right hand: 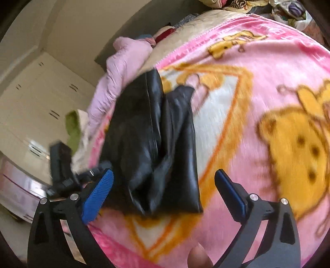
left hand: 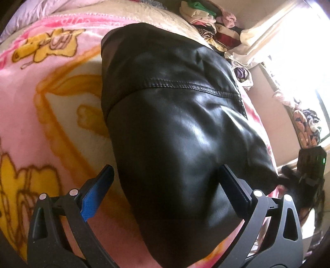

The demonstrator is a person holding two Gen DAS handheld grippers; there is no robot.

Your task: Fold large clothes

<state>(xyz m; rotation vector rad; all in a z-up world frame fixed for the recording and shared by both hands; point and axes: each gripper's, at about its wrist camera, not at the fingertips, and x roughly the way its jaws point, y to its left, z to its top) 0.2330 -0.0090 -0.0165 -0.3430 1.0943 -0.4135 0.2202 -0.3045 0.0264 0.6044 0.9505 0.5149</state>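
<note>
Nearest the lens in the left wrist view: left gripper [left hand: 165,181], jaws spread wide, straddling the near end of the black leather garment [left hand: 175,123] without either pad pressing on it; blue pad showing on the left finger [left hand: 97,195]. Garment lying folded lengthwise on the pink cartoon blanket [left hand: 41,115], stitched seam running across its middle, far end reaching toward the cream quilt [left hand: 144,14]. Beyond that, a heap of mixed clothes [left hand: 208,18] by the bright window [left hand: 299,68]. At the right edge of that view, right gripper [left hand: 309,177], dark and partly blurred, just beside the garment's near corner. From the right wrist view: right gripper [right hand: 164,181] with jaws standing fully apart, nothing pinched, both blue pads [right hand: 97,195] bare. Black leather garment [right hand: 152,144] ahead, its near edge between and just beyond the fingertips, flat on the pink cartoon blanket [right hand: 257,92]. Lilac padded garment [right hand: 119,72] bunched behind it. Left gripper [right hand: 61,165] visible at the garment's left side. White cupboards [right hand: 31,99] along the far wall. Fingertip of the person's hand [right hand: 199,257] at the bottom edge. Right wrist view blurred.
</note>
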